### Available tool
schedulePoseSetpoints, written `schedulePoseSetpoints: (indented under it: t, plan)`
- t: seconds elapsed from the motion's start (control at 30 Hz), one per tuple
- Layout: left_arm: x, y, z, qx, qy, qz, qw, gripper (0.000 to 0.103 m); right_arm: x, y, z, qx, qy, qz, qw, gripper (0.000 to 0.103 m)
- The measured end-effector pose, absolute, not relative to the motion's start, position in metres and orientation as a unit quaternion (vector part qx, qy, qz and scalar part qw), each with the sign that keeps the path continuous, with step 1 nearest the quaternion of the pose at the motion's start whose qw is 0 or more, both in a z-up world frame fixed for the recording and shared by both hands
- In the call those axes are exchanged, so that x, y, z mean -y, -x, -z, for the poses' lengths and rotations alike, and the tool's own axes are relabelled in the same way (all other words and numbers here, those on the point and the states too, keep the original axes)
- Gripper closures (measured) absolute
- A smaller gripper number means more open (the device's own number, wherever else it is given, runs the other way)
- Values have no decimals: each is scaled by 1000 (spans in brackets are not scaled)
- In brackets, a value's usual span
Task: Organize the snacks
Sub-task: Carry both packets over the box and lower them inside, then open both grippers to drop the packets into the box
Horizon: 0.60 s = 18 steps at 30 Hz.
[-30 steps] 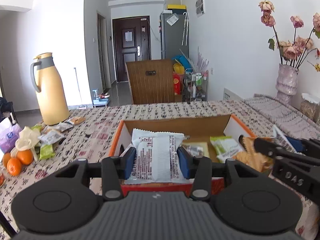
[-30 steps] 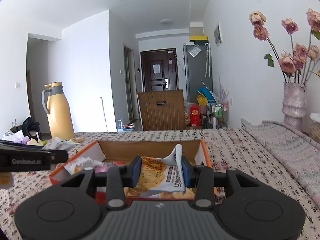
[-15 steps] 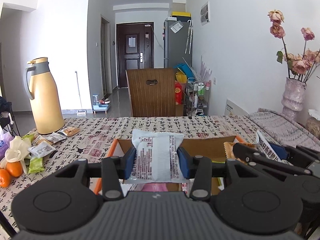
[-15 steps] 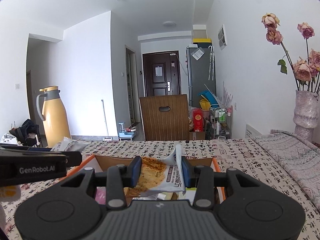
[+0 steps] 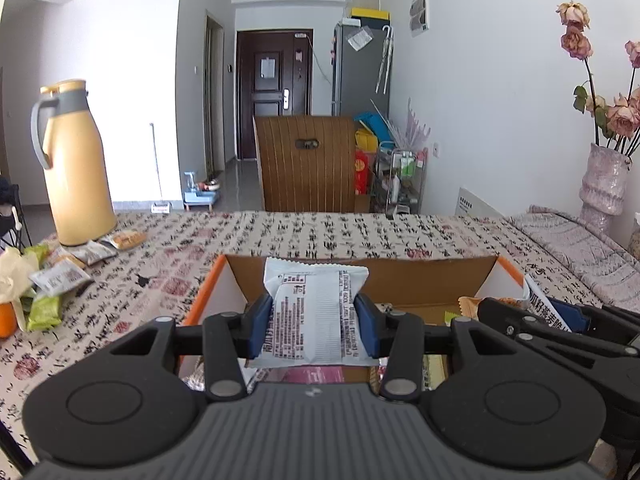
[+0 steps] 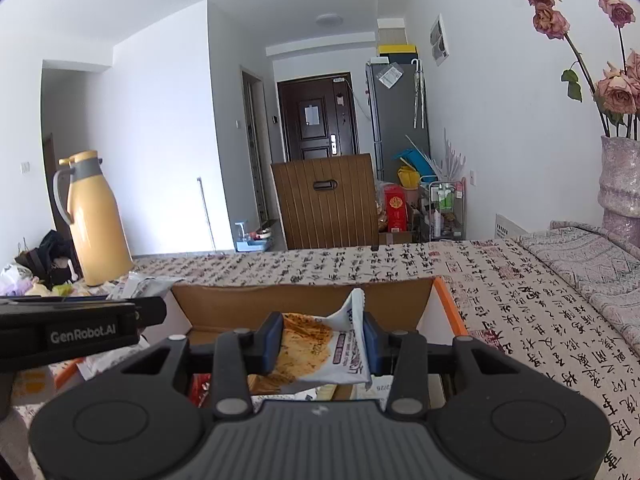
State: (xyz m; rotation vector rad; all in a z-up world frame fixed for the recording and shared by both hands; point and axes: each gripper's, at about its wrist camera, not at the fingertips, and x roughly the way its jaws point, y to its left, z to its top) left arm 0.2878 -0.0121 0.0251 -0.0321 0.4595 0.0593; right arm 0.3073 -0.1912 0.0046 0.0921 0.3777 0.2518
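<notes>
I am holding a white snack packet (image 5: pixel 316 316) in my left gripper (image 5: pixel 316 326), the blue pads (image 5: pixel 259 326) clamping it from both sides; black and red print is running down its wrapper and its crimped top edge is standing above the fingers. My right gripper (image 6: pixel 323 346) is pinching a second packet (image 6: pixel 320 350) — white, with a picture of golden, crisp-looking pieces — and one corner of it is sticking up crumpled between the pads.

Both packets are hanging over the open cardboard box (image 5: pixel 400 280), which has orange outer edges and brown inner walls. More wrappers are lying inside it, among them something pink right under the left packet. The box's far wall is sitting just beyond each packet, with bare patterned tablecloth (image 5: pixel 360 236) stretching behind it to the table's far edge.

The left view is showing what the right one is mostly hiding: loose snacks (image 5: pixel 60 276) and an orange (image 5: pixel 6 320) scattered near the yellow thermos jug (image 5: pixel 76 168). The right view is giving me the open cloth to the box's right, up to a vase (image 6: pixel 620 184) of dried roses.
</notes>
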Motion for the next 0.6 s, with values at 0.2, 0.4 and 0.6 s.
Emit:
schedulePoseSetpoints:
  t: [0.2, 0.4, 0.6]
  plan:
    - [9, -285, -22, -226, 21, -20, 974, 49, 191, -309, 1, -196, -44, -122, 972, 61]
    - [8, -277, -28, -204, 28, -31, 978, 12, 196, -308, 3, -199, -49, -109, 973, 30]
    - [8, -274, -31, -197, 30, -37, 979, 0, 196, -309, 3, -201, -50, -99, 973, 0]
